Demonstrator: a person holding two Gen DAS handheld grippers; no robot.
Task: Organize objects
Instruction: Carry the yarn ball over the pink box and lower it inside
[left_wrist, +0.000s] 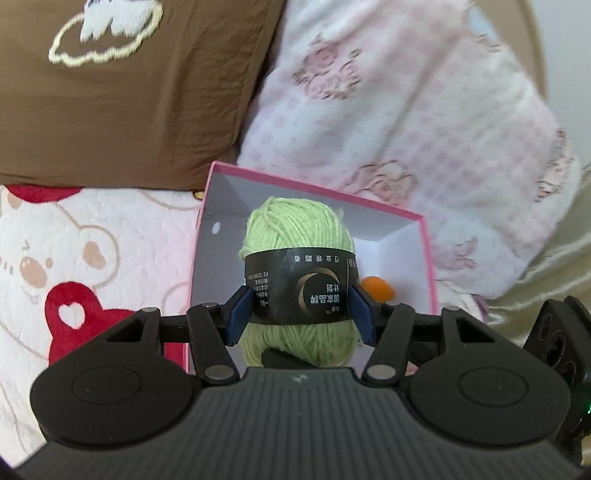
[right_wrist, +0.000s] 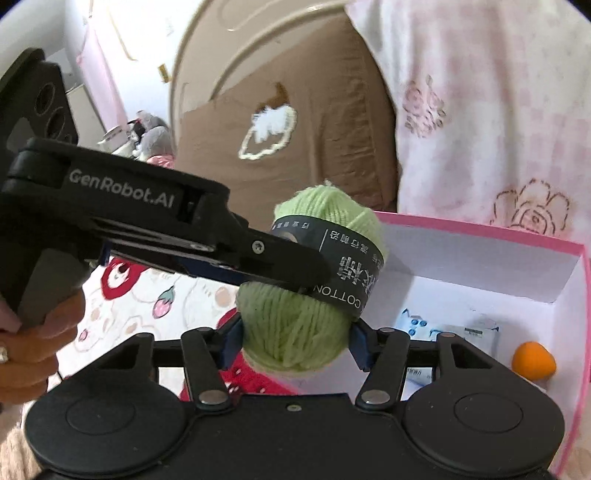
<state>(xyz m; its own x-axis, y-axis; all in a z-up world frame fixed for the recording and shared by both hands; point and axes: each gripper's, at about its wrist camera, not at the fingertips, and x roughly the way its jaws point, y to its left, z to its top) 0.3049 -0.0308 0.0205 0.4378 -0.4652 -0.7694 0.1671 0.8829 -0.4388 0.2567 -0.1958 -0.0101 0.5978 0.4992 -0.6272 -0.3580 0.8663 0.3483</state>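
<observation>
A light green yarn ball with a black paper band is held between both grippers above the near edge of a pink box with a white inside. My left gripper is shut on the ball at its band. My right gripper is shut on the ball's lower end. The left gripper also shows in the right wrist view, reaching in from the left. An orange object and small white packets lie inside the box.
The box sits on a pink and white cartoon bedspread. A brown pillow and a pink floral quilt lie behind it. A beige headboard stands at the back.
</observation>
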